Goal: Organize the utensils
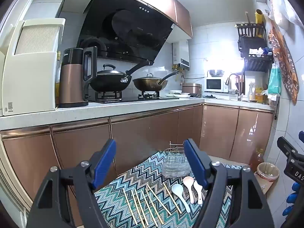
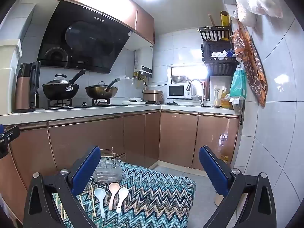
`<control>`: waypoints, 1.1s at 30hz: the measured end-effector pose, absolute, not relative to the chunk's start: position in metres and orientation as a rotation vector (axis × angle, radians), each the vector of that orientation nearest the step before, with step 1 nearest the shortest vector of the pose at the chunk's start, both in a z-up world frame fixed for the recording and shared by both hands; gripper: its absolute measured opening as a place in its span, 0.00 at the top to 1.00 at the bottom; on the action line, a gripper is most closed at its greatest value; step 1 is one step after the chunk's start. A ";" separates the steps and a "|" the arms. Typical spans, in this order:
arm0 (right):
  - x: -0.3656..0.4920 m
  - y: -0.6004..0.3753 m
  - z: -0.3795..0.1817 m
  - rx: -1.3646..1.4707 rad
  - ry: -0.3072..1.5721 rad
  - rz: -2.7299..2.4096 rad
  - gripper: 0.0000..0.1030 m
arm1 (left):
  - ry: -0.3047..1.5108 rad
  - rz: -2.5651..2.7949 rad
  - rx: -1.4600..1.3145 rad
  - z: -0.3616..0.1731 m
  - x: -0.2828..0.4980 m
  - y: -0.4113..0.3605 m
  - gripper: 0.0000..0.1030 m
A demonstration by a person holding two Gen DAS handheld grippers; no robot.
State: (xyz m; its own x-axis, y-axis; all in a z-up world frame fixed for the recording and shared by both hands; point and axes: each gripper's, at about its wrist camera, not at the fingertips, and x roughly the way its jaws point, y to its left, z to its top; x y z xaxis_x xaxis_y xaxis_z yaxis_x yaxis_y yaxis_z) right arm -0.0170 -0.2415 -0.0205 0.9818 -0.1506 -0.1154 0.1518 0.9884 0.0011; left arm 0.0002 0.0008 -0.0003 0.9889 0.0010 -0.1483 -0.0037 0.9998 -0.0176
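Both pairs of blue-padded fingers stand spread wide with nothing between them: the left gripper [image 1: 150,163] and the right gripper [image 2: 150,169] each hang above a zigzag cloth [image 2: 155,195]. Between the left fingers, in the left view, lie the chopsticks [image 1: 150,205], loose and roughly side by side, their near ends running out toward the bottom of the frame. Just beside them, toward the right finger, three spoons rest bowl-end away from the camera: a blue spoon [image 1: 179,193], a pink spoon [image 1: 189,186] and a white spoon [image 1: 198,191], whose bowl is partly hidden behind that finger's pad. Beyond the spoons, near the right fingertip, sits a wire rack [image 1: 175,161] on a clear tray; its right side is cut off by the finger. In the right view the same rack shows just past the left fingertip, the spoons lie in a row just inside the left finger, and most chopsticks are hidden behind that finger's black frame, only a few pale shafts showing. The right gripper's black body peeks in at the right edge of the left view. Behind everything runs a counter [image 1: 114,110] with two woks on a stove.
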 end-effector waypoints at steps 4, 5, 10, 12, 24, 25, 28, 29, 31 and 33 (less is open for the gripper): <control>-0.016 -0.240 -0.021 0.011 0.118 -0.152 0.00 | 0.153 0.003 -0.021 -0.001 0.001 0.003 0.30; -0.016 -0.240 -0.021 0.013 0.117 -0.152 0.00 | 0.153 0.004 -0.020 -0.002 0.001 0.003 0.30; -0.015 -0.240 -0.021 0.016 0.112 -0.150 0.00 | 0.153 0.001 -0.022 0.000 0.002 0.004 0.30; -0.015 -0.240 -0.021 0.018 0.109 -0.149 0.00 | 0.154 0.003 -0.022 0.000 0.002 0.004 0.30; -0.014 -0.237 -0.021 0.026 0.094 -0.141 0.00 | 0.166 0.004 0.004 -0.002 0.005 0.000 0.30; -0.013 -0.236 -0.021 0.025 0.093 -0.141 0.00 | 0.168 0.003 0.005 -0.002 0.006 0.000 0.30; -0.013 -0.237 -0.020 0.026 0.094 -0.139 0.00 | 0.179 0.005 0.020 -0.003 0.007 -0.001 0.30; -0.012 -0.236 -0.020 0.026 0.094 -0.138 0.00 | 0.185 0.006 0.027 -0.003 0.007 -0.002 0.30; -0.013 -0.237 -0.020 0.026 0.093 -0.137 0.00 | 0.189 0.004 0.030 -0.003 0.008 -0.003 0.30; -0.012 -0.237 -0.020 0.026 0.093 -0.138 0.00 | 0.197 0.003 0.038 -0.003 0.009 -0.004 0.30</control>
